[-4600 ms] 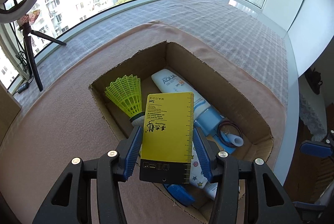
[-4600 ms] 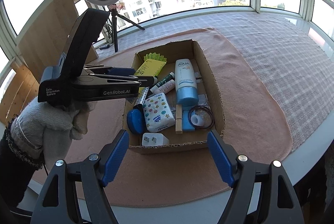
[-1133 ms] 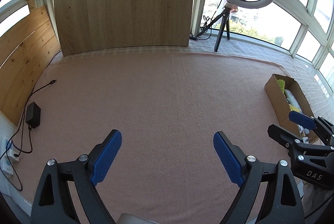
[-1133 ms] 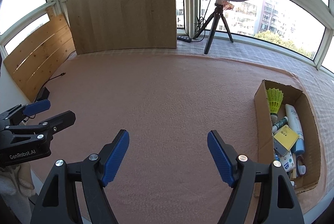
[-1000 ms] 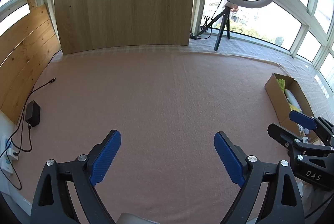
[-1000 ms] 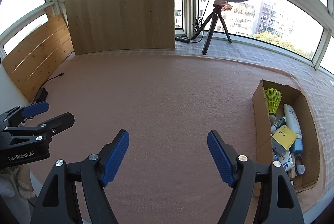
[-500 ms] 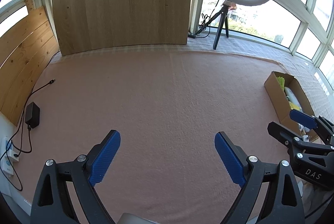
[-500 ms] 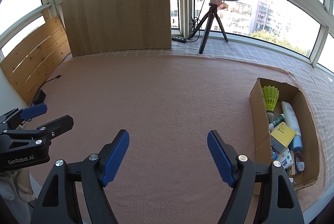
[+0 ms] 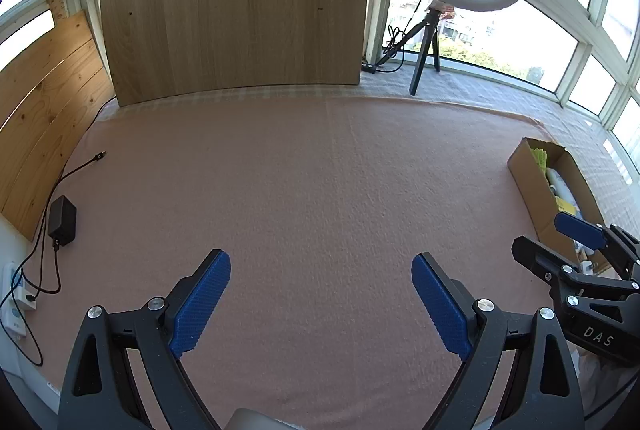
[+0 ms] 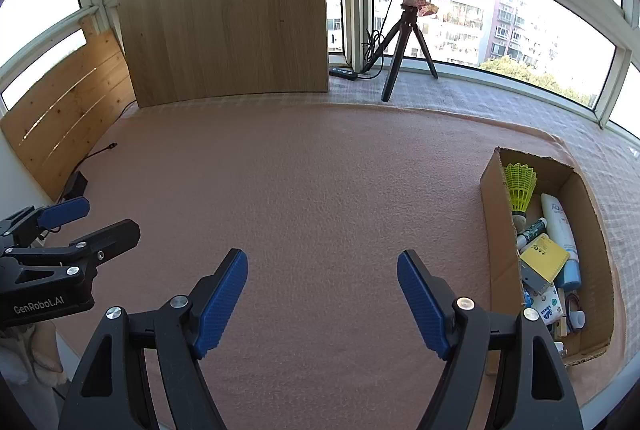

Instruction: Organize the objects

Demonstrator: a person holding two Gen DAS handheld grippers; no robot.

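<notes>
Left tool (image 9: 321,304) and right tool (image 10: 322,304) both gaped wide, nothing between the pads, tilted down over bare pink table cloth (image 10: 320,189). Cardboard box (image 10: 490,213) sat at the right edge of the right-wrist frame, long axis running near-to-far. Inside: yellow card (image 10: 544,256) mid-box, white tube (image 10: 558,226) lengthwise beside it, yellow shuttlecock (image 10: 519,185) at the far end, feathers pointing away.

The yellow notepad (image 10: 544,257) that the left gripper (image 9: 320,294) held over the cardboard box (image 10: 494,213) now lies inside it. Both grippers have drawn back from the box, the left one's jaws now wide apart with nothing between them.
</notes>
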